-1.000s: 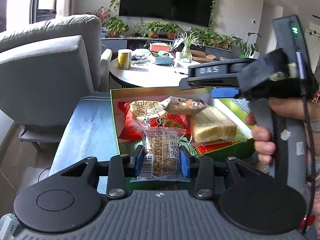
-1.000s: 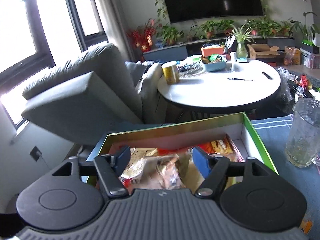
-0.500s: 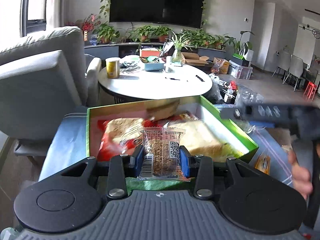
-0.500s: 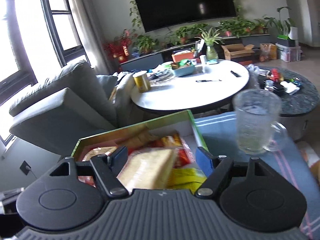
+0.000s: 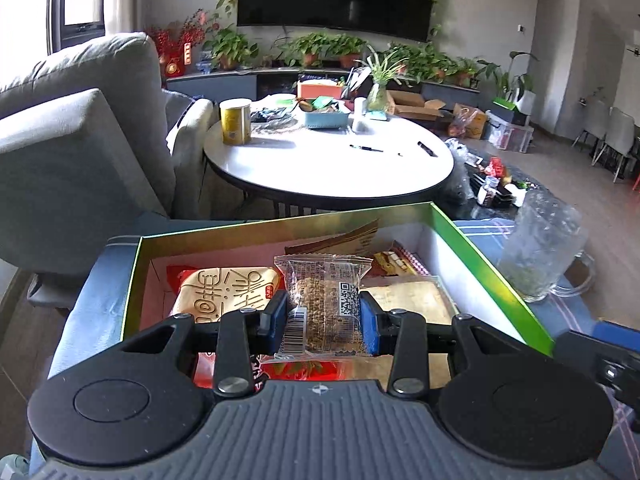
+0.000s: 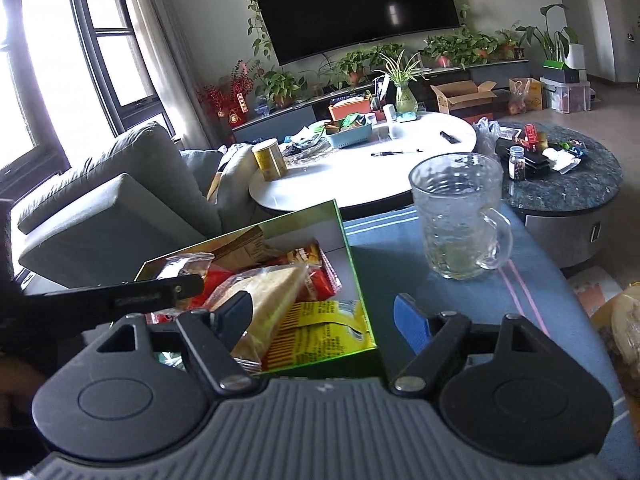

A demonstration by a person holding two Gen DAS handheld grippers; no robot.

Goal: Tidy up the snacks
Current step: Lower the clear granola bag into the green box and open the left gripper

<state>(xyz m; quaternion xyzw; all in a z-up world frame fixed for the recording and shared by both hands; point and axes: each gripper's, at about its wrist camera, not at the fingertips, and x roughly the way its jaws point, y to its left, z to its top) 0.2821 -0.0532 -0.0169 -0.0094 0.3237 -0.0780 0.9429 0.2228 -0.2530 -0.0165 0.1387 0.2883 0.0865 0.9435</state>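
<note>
My left gripper (image 5: pixel 322 320) is shut on a clear-wrapped grain bar (image 5: pixel 324 300) with a QR code, held above the near part of the green box (image 5: pixel 492 264). The box holds several packets, among them a round biscuit pack (image 5: pixel 228 292) and wrapped bread (image 6: pixel 272 296). My right gripper (image 6: pixel 324 316) is open with nothing held, and hangs over the box's right wall (image 6: pixel 352 264) and a yellow packet (image 6: pixel 320 332). In the right wrist view, part of the left gripper shows at the left edge.
A glass mug (image 6: pixel 460 216) stands on the blue cloth (image 6: pixel 400 248) right of the box. Another wrapped snack (image 6: pixel 624 328) lies at the far right. Behind are a round white table (image 5: pixel 328 164), a grey armchair (image 5: pixel 76 152) and a dark stone table (image 6: pixel 568 188).
The left gripper has travelled across over the box, still holding the bar. The right gripper has moved right, from above the box's middle to its right wall, and has almost left the left wrist view.
</note>
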